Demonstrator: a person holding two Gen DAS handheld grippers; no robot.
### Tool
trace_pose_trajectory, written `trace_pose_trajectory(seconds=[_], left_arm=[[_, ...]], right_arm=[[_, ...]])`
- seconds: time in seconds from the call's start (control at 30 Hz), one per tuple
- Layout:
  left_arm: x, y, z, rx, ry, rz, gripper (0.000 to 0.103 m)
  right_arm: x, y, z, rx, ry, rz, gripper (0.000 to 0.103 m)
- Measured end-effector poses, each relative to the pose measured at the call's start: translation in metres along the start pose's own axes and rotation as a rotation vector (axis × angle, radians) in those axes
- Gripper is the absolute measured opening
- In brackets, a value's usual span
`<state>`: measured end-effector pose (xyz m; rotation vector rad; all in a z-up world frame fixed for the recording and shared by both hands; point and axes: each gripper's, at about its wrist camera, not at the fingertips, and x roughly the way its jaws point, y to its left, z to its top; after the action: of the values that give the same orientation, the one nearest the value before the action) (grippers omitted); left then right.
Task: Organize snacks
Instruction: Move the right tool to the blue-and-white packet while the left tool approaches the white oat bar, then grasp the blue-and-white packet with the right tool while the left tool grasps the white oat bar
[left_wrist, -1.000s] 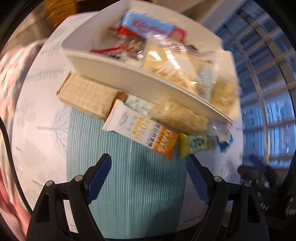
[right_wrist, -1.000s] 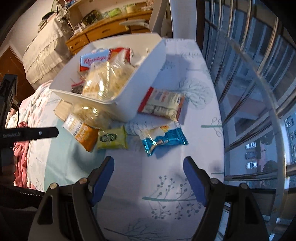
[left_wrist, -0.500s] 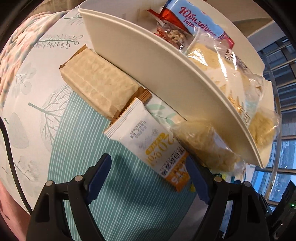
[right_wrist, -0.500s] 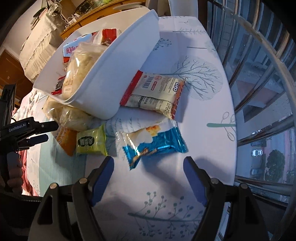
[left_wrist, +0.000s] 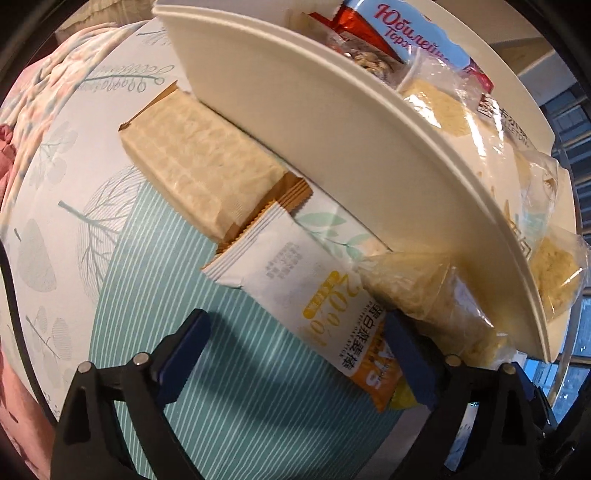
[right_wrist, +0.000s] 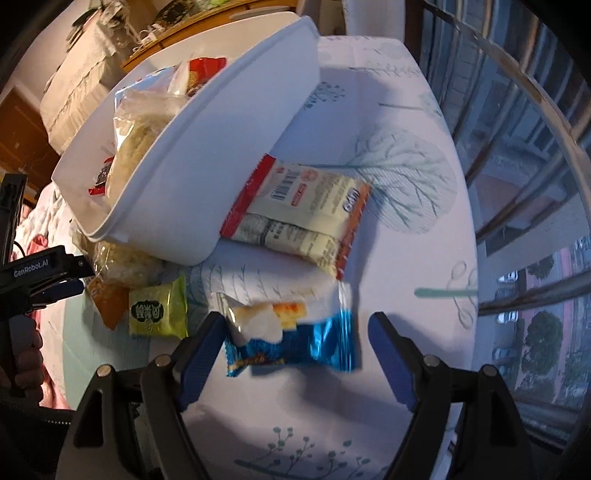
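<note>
A blue snack packet (right_wrist: 291, 341) is seen lying flat on the tablecloth (right_wrist: 388, 122) between the spread fingers of the right gripper (right_wrist: 295, 356); its left end lies just beside the left finger, while a gap is left to the right finger, so nothing is clamped. Just ahead of that packet a cream packet with red ends (right_wrist: 299, 218) is laid, its far edge tucked against the white bin (right_wrist: 207, 181). Ahead and to the left of the right gripper a small green packet (right_wrist: 159, 310) is found, with an orange packet end beside it and a clear bag of yellowish snacks (right_wrist: 122, 262) pressed against the bin's near corner.

In the left wrist view the left gripper (left_wrist: 295, 354) is held with its fingers wide apart and empty. A white and orange bar (left_wrist: 314, 302) is laid ahead of it, the orange end reaching in beside the right finger. Further ahead and to the left a tan wafer packet (left_wrist: 199, 166) is seen, overlapped at its near end by the bar and touching the bin wall (left_wrist: 332, 122). The clear bag (left_wrist: 432, 302) is wedged ahead of the right finger, under the bin's rim. Inside the bin a blue and red packet (left_wrist: 417, 33) and another clear bag (left_wrist: 461, 114) are piled. A striped teal mat (left_wrist: 258, 406) is spread beneath the left gripper.
</note>
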<state>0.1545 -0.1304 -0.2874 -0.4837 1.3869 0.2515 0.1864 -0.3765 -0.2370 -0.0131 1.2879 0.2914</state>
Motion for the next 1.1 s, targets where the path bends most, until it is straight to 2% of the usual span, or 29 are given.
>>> trace_pose_trajectory(seconds=[0.3, 0.37, 0.53, 0.63, 0.7, 0.73, 0.8, 0.9, 1.0, 1.1], left_arm=[[-0.004, 0.007, -0.007, -0.001, -0.004, 0.031, 0.095], [-0.004, 0.011, -0.007, -0.014, -0.001, 0.041, 0.095], [-0.007, 0.032, -0.01, -0.071, -0.005, 0.044, 0.089], [-0.012, 0.043, -0.01, -0.095, -0.028, 0.029, 0.071], [-0.014, 0.051, -0.008, -0.096, -0.039, 0.005, 0.055], [-0.015, 0.052, -0.008, -0.094, -0.04, -0.007, 0.052], [-0.017, 0.055, -0.007, -0.091, -0.04, -0.032, 0.037], [-0.019, 0.056, -0.005, -0.09, -0.035, -0.068, 0.022], [-0.021, 0.058, -0.003, -0.107, -0.013, -0.105, 0.018], [-0.02, 0.071, -0.003, -0.148, 0.046, -0.242, 0.018]], right_arm=[[0.009, 0.019, 0.01, -0.11, -0.033, -0.062, 0.079], [0.011, 0.023, 0.009, -0.138, -0.042, -0.072, 0.073], [0.012, 0.031, 0.009, -0.162, -0.059, -0.075, 0.065], [0.012, 0.032, 0.008, -0.165, -0.06, -0.078, 0.063], [0.01, 0.034, 0.006, -0.164, -0.063, -0.076, 0.055], [0.009, 0.035, 0.003, -0.164, -0.061, -0.077, 0.053], [0.008, 0.034, 0.002, -0.159, -0.055, -0.082, 0.048], [0.006, 0.034, 0.003, -0.151, -0.05, -0.084, 0.045], [0.004, 0.034, 0.003, -0.135, -0.046, -0.081, 0.043], [0.0, 0.032, 0.001, -0.125, -0.054, -0.07, 0.042]])
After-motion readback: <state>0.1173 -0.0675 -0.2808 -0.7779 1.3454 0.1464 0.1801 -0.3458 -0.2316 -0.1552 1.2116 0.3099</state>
